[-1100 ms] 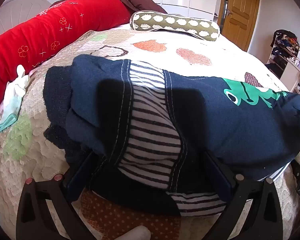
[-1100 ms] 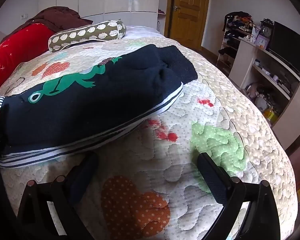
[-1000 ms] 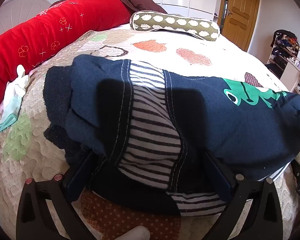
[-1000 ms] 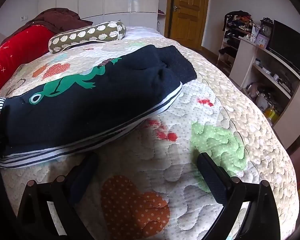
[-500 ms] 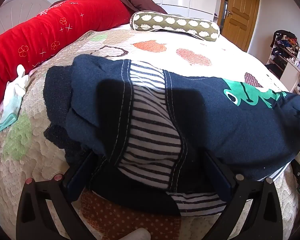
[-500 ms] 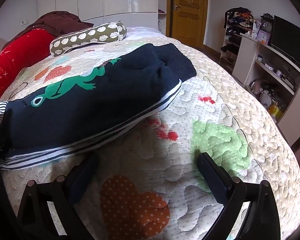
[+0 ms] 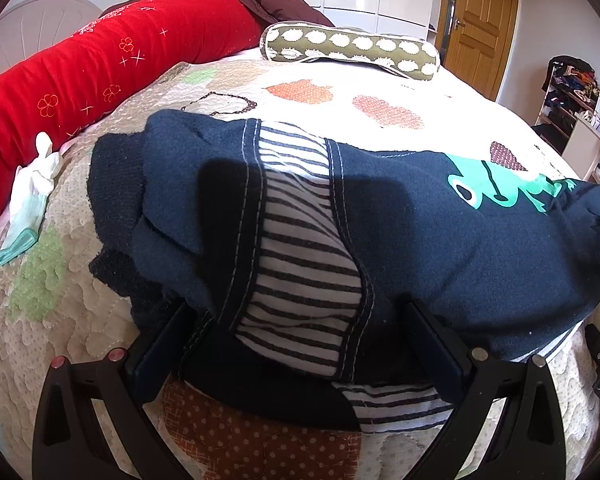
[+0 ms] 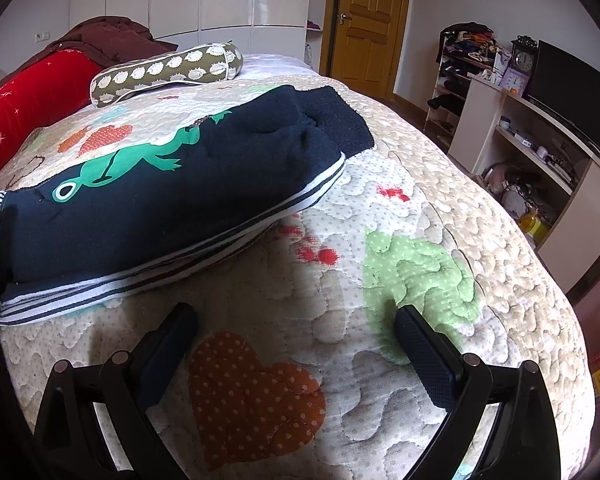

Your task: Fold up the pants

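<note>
From the left wrist view, the navy pants (image 7: 440, 232) lie across the quilted bed (image 7: 340, 92), close to its near edge, already doubled over on themselves: the striped lining panel (image 7: 300, 248) of the waist faces up in the middle, a ribbed cuff (image 7: 112, 184) bunches at the left end, and the green frog print (image 7: 500, 188) runs off to the right. The left hand-held gripper (image 7: 296, 332) sits right at the pants' near edge with its jaws spread wide, one finger on each side of the striped section. The fabric drapes over the fingertips, so I cannot tell whether they pinch any layer; with the gap that broad it looks more like resting against the cloth than gripping it. A white glove (image 7: 32, 196) lies near the bed's left edge, beside the red bolster (image 7: 100, 56).

From the right wrist view, the pants (image 8: 172, 200) read as a long, fairly tidy band running from the near left toward the middle of the bed, with striped hem edges (image 8: 160, 276) stacked underneath and the dark cuff at the far end. The right hand-held gripper (image 8: 296, 332) is wide apart and holds nothing, hovering over bare quilt just beside the pants' long edge.

My judgement: the lengthwise fold, leg onto leg, seems done. What seems left is bringing one end over the other to shorten the band, then smoothing the lumpy left end.
</note>
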The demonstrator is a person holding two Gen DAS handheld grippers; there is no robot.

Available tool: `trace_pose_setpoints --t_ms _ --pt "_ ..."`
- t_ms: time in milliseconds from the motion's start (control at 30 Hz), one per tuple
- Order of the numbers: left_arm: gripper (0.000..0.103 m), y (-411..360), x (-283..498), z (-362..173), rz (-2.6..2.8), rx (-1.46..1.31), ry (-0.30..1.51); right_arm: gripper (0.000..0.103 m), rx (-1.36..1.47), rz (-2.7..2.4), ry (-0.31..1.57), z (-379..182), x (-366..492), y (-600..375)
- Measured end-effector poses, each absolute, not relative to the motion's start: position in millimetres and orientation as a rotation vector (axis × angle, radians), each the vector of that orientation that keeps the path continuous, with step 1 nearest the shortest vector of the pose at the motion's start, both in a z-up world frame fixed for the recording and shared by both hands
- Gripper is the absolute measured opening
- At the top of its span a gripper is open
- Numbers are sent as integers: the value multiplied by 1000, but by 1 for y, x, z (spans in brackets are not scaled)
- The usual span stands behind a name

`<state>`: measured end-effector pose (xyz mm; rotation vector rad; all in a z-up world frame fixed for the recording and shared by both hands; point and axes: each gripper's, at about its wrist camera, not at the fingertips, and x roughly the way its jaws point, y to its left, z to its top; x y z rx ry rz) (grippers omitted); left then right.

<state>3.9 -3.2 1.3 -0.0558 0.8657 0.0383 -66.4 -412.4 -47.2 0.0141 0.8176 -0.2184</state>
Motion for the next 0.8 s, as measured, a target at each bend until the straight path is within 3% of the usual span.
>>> trace_pose_setpoints --t_ms 800 --pt "103 0 -2 2 35 -60 861 101 57 -194 821 -49 -69 -418"
